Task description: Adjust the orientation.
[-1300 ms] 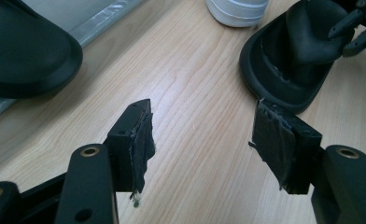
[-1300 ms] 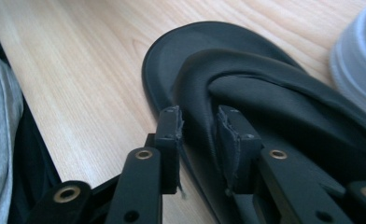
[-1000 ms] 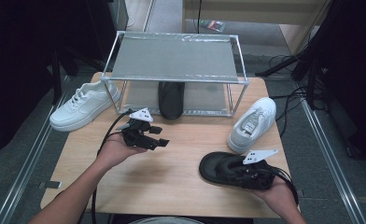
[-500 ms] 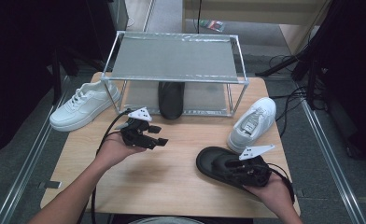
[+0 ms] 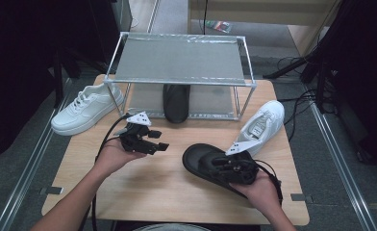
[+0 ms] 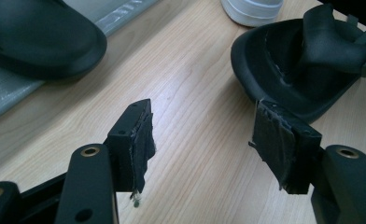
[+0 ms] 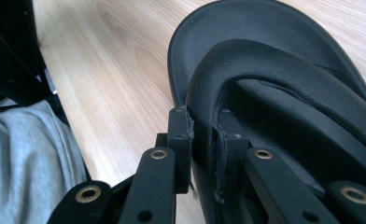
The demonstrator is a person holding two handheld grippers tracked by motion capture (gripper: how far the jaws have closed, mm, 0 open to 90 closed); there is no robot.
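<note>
While the right gripper (image 7: 202,135) has just been closing its jaws onto the black slide sandal's (image 5: 210,161) strap near the bench front, that thin pinch could slip; left gripper (image 6: 200,140) jaws stand apart.
</note>
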